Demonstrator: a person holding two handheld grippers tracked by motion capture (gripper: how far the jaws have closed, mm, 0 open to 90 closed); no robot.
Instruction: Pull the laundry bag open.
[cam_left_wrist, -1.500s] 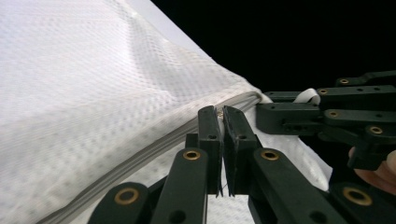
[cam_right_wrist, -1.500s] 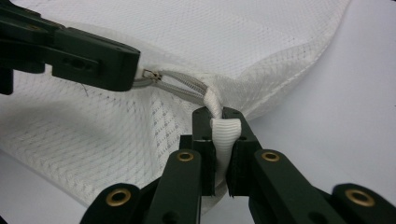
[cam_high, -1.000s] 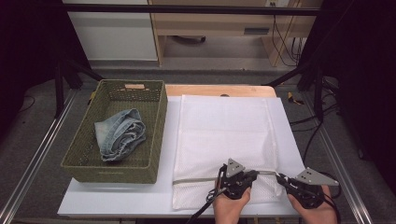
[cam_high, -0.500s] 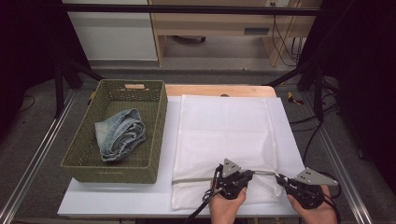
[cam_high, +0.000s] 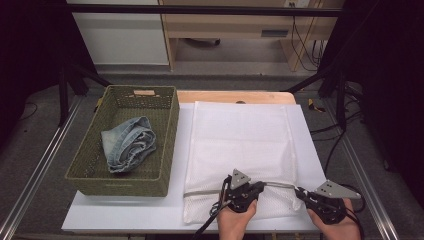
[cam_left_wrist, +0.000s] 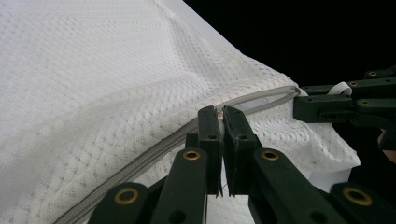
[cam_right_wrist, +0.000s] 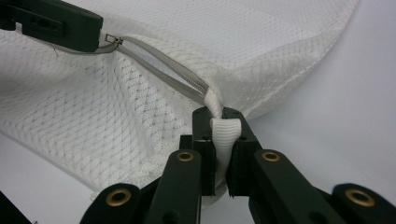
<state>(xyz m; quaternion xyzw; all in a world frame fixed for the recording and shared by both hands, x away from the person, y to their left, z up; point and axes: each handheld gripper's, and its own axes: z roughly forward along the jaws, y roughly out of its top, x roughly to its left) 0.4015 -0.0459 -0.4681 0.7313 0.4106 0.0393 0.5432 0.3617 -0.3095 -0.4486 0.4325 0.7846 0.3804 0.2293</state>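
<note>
Seen close up, not from above: left gripper (cam_left_wrist: 220, 112) clamped on zipper pull (cam_right_wrist: 111, 39), right gripper (cam_right_wrist: 223, 122) pinching mesh bag's (cam_high: 240, 140) white ribbon loop (cam_right_wrist: 225, 135).

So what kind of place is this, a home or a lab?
Probably a lab or recording workspace, not a home: a white board laid on a wooden table, black stand legs beside it, loose cables on the floor.

Left gripper (cam_high: 256, 187) low at near table edge, jaws pinched closed, pointing right. Right gripper (cam_high: 300, 192) beside it, jaws clamped, pointing left. Both hands steadying.
</note>
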